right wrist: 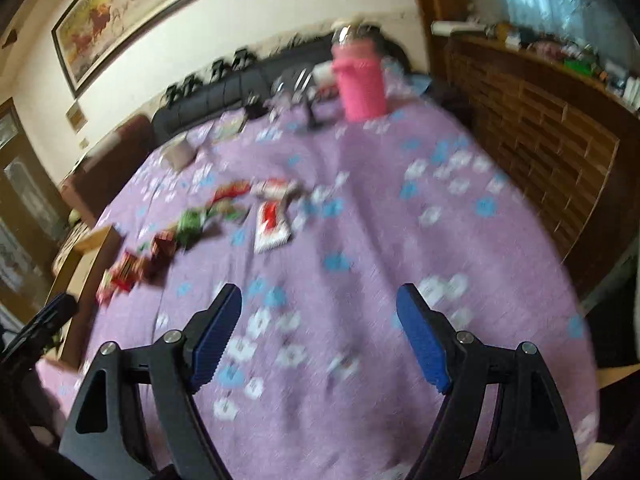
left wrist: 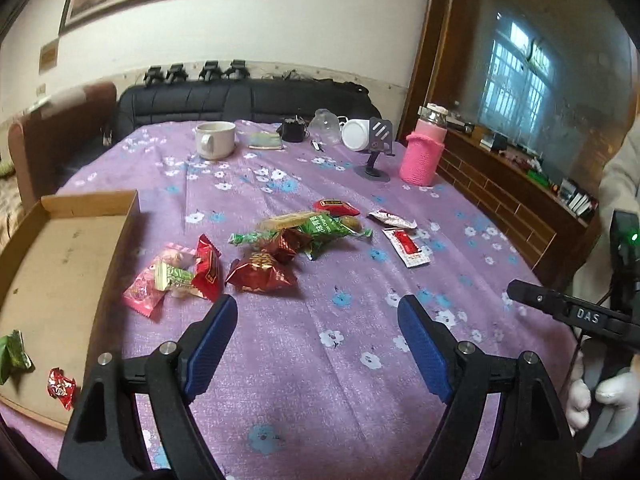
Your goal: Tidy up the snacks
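Snacks: small wrappers in red, green and pink (left wrist: 256, 256), scattered mid-surface (left wrist: 320, 360), right of the cardboard tray (left wrist: 72, 248).
Long green packet (left wrist: 320, 230): long axis runs left-right.
In tray: green (left wrist: 14, 354) and red (left wrist: 61, 387) pieces.
Left hand-held gripper (left wrist: 318, 304): released, empty.
Right hand-held gripper (right wrist: 319, 294): released, empty.

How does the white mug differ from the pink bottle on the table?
The white mug is squat, wide and open-topped with a side handle; the pink bottle is taller, narrower and capped. The mug is bare and glossy; the bottle wears a pink knitted sleeve, with clear glass showing above it. Both stand upright at the far end of the purple floral tablecloth.
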`<state>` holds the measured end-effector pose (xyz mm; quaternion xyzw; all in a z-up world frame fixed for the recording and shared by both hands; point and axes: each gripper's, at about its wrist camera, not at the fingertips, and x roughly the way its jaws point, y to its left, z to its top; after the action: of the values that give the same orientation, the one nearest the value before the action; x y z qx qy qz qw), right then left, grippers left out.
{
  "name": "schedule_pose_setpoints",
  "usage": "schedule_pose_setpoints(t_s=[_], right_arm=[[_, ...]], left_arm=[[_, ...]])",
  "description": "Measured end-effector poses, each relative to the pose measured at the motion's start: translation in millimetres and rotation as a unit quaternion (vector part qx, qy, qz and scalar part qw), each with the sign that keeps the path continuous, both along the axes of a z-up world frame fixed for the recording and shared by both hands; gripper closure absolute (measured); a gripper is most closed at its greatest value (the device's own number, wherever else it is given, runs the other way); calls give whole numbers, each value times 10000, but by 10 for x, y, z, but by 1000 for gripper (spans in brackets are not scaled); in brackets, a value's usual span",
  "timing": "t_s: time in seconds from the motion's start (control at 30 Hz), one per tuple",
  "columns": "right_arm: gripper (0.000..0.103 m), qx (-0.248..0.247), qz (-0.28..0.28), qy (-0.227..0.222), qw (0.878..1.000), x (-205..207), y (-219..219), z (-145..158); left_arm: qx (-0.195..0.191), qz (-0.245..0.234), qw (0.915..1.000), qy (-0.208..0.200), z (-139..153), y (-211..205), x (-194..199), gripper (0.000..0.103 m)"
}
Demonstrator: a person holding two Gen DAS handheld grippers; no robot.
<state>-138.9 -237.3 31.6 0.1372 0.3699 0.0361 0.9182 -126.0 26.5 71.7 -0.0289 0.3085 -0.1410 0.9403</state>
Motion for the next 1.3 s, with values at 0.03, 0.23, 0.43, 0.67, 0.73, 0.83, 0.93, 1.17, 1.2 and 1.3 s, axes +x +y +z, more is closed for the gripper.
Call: schedule_pose_setpoints(t_s=[0.03, 0.23, 0.43, 0.67, 0.73, 0.83, 0.93, 1.17, 1.2, 1.3], right_arm=[[23, -64, 65, -36, 10000, 12, 64, 19], [23, -301, 521, -229, 9979, 80, 458, 130], [23, -234, 364, -71, 9990, 20, 387, -16], [23, 79, 378, 28, 9992, 103, 331, -51], [23, 136, 572, 9, 9983, 199, 434, -20], [23, 192, 973, 61, 9950, 416, 673, -24], [23, 303, 1238, 194, 9917, 628, 878, -79], [29, 1449, 2019, 738, 9658, 1168, 1544, -154], [32, 1522, 2258, 759, 9592, 1174, 1686, -147], [35, 1313, 2463, 576, 9585, 974, 1772, -125]], left_arm=[[7, 68, 9998, -165, 38, 24, -40, 20], [-240, 486, 9969, -576, 211, 379, -154, 12], [-321, 626, 9975, -8, 1, 468, 15, 12], [-244, 729, 9970, 30, -16, 496, -12, 12], [-221, 814, 9964, 23, -18, 560, -17, 12], [-196, 870, 9959, 126, -54, 662, 17, 12], [-259, 850, 9958, 216, -76, 736, 35, 12], [-361, 1195, 9920, 201, -19, 998, 43, 12], [-363, 1242, 9915, 156, -7, 1052, 26, 12], [-305, 1083, 9932, 296, -7, 1083, 32, 12]])
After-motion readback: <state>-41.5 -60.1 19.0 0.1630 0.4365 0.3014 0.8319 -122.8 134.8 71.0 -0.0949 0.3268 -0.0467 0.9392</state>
